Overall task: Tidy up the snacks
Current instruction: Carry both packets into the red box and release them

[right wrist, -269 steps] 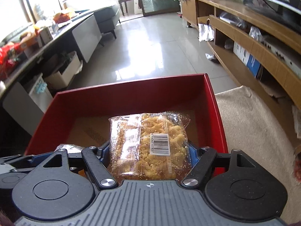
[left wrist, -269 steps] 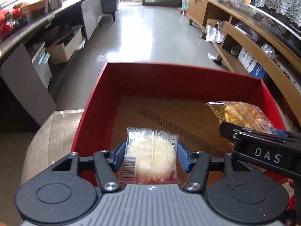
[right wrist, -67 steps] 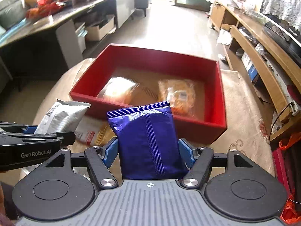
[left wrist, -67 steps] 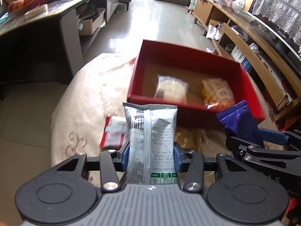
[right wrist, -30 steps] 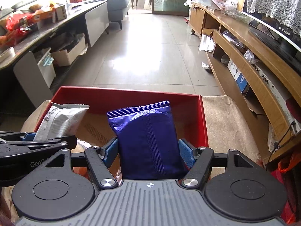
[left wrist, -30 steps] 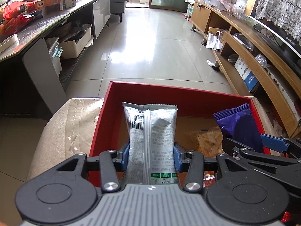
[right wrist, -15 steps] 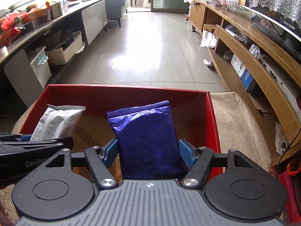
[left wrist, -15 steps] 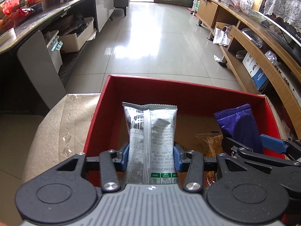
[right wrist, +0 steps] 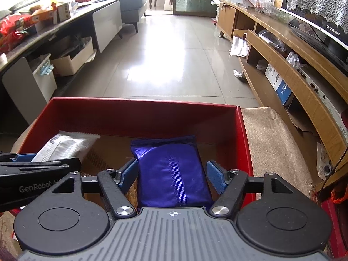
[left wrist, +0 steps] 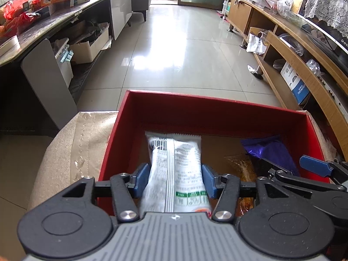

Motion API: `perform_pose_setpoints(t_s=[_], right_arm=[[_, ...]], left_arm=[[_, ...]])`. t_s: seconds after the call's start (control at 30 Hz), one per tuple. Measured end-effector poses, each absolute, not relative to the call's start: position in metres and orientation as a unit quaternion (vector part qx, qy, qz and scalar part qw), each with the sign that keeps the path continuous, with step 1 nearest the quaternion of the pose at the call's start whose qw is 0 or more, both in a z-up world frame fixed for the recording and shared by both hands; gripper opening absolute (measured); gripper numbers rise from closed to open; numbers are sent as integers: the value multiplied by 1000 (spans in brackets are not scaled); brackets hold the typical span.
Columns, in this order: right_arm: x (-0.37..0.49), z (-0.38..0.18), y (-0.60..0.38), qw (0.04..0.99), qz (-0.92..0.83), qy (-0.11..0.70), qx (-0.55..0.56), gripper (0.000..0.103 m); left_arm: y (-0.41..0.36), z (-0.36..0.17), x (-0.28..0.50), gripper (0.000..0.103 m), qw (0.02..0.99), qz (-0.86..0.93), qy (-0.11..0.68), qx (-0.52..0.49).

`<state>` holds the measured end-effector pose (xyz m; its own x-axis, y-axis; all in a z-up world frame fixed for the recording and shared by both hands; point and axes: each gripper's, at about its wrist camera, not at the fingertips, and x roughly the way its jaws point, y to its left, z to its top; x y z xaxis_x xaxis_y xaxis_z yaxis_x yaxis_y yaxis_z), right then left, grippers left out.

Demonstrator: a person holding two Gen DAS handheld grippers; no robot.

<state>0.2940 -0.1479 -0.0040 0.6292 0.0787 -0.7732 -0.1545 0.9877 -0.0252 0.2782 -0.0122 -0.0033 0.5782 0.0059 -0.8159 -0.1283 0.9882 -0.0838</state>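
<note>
Packets over red box (left wrist: 217,117)
Left gripper (left wrist: 175,179) parted beside white packet (left wrist: 176,169); right gripper (right wrist: 173,175) spread wide, blue packet (right wrist: 171,171) loose between

box (left wrist: 213,113) red | left packet (left wrist: 176,167) white, green print | right packet (right wrist: 171,169) purple | pads (right wrist: 215,176) blue

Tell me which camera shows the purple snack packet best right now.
The right wrist view: the purple packet fills the centre between the open right gripper. The left wrist view catches only its crumpled top end behind that gripper.
</note>
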Motion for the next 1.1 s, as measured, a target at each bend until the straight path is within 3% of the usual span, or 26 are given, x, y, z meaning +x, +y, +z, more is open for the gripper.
perform_pose_setpoints(t_s=[0.17, 1.1], right_arm=[[293, 2, -151, 905, 60, 419, -39, 77], [246, 44, -145, 914, 56, 397, -59, 80]], left_arm=[[-10, 2, 274, 58, 888, 39, 452, -72], [6, 25, 210, 62, 885, 8, 453, -105]])
